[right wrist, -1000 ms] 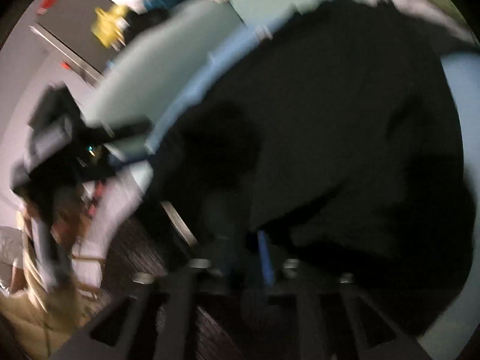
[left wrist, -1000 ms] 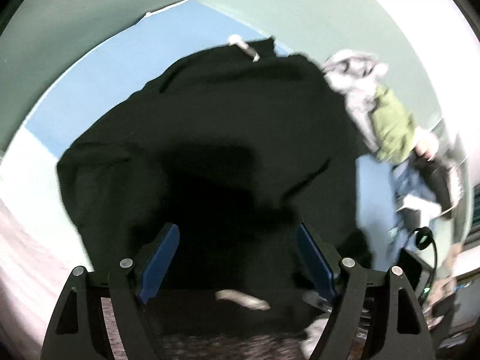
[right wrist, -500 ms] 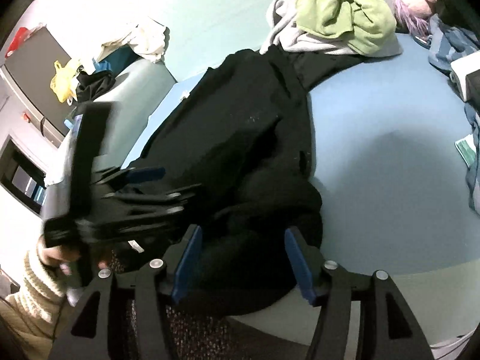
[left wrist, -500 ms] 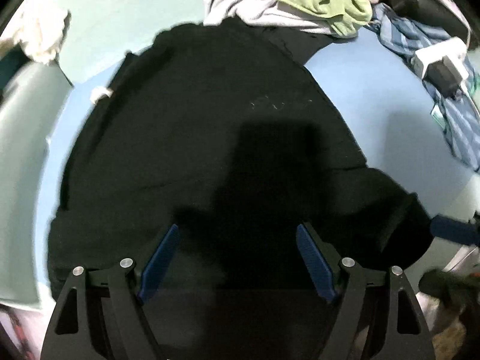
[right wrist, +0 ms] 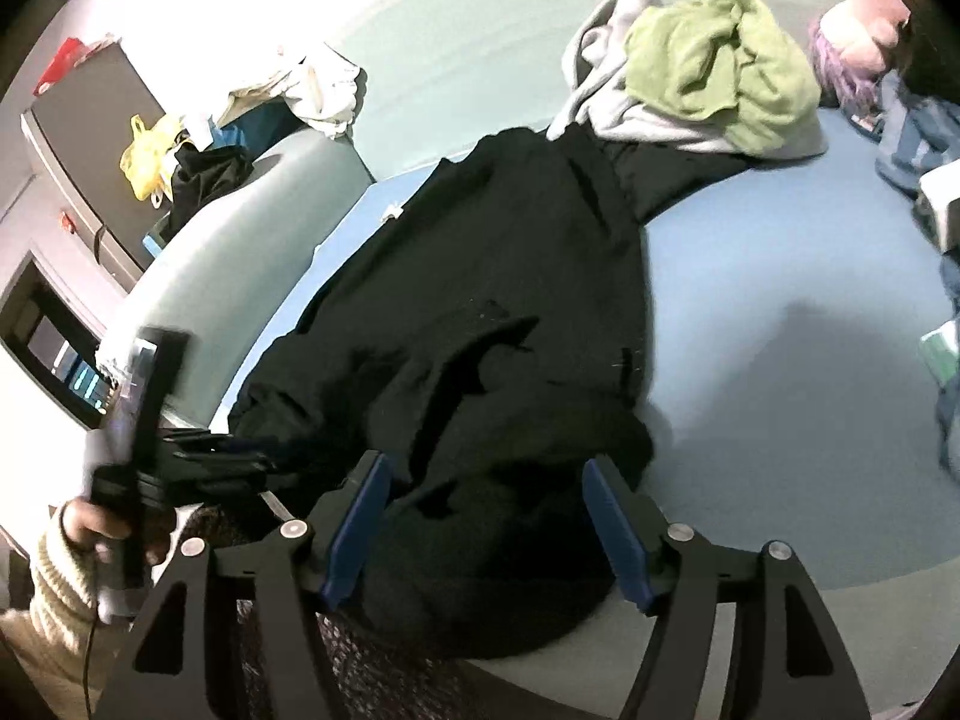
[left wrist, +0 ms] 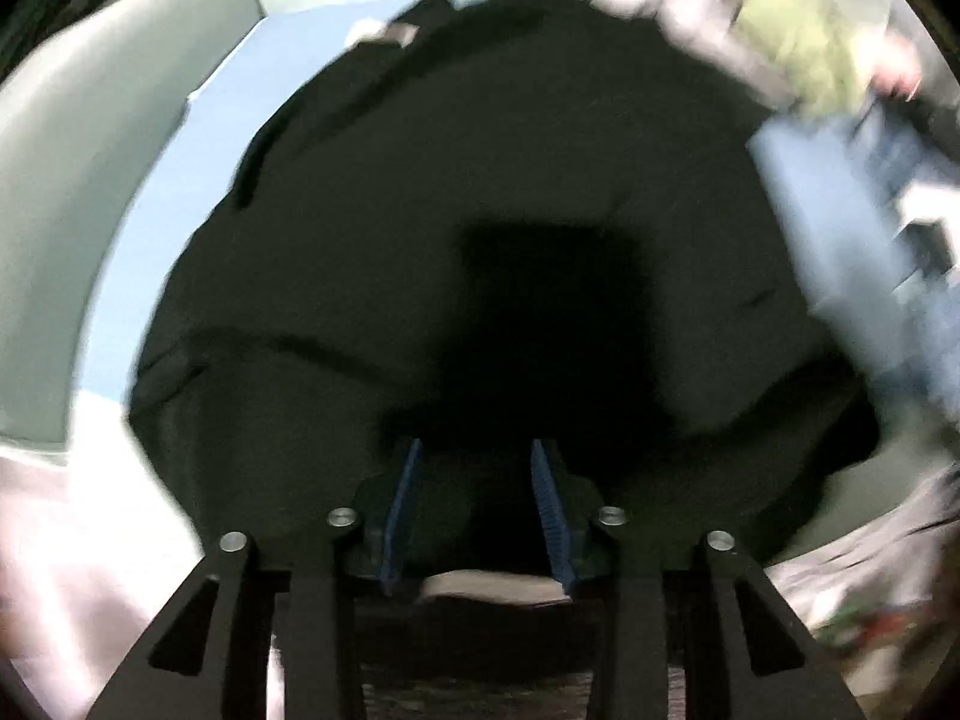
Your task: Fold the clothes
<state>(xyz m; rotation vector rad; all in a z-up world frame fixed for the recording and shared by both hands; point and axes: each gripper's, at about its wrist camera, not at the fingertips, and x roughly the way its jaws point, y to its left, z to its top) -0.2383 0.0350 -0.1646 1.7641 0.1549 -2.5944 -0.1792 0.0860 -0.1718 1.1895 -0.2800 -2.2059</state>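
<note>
A black garment (right wrist: 510, 300) lies lengthwise on the blue sheet (right wrist: 780, 372), its near end bunched at the bed's edge. My right gripper (right wrist: 483, 468) hovers over that bunched end. Its jaws are opening and stand wide, with cloth lying below and between the pads, not pinched. My left gripper (left wrist: 474, 456) points down at the garment's near edge in a blurred view. Its jaws are closing, black cloth sits in the gap, and the pads (left wrist: 401, 510) are still apart. In the right wrist view the left gripper (right wrist: 240, 456) is at the garment's left edge, held by a hand (right wrist: 90, 531) in a cream sleeve.
A pile of grey and green clothes (right wrist: 714, 66) lies on the garment's far end. Blue striped cloth and a white box (right wrist: 942, 198) lie at the right. A pale green padded bed end (right wrist: 240, 228) is at the left, and behind it a cabinet (right wrist: 90, 138) with clothes and a yellow bag.
The right gripper's jaws have widened and let the black cloth go, and it has pulled back and up. The left gripper swung across the garment and its jaws narrowed.
</note>
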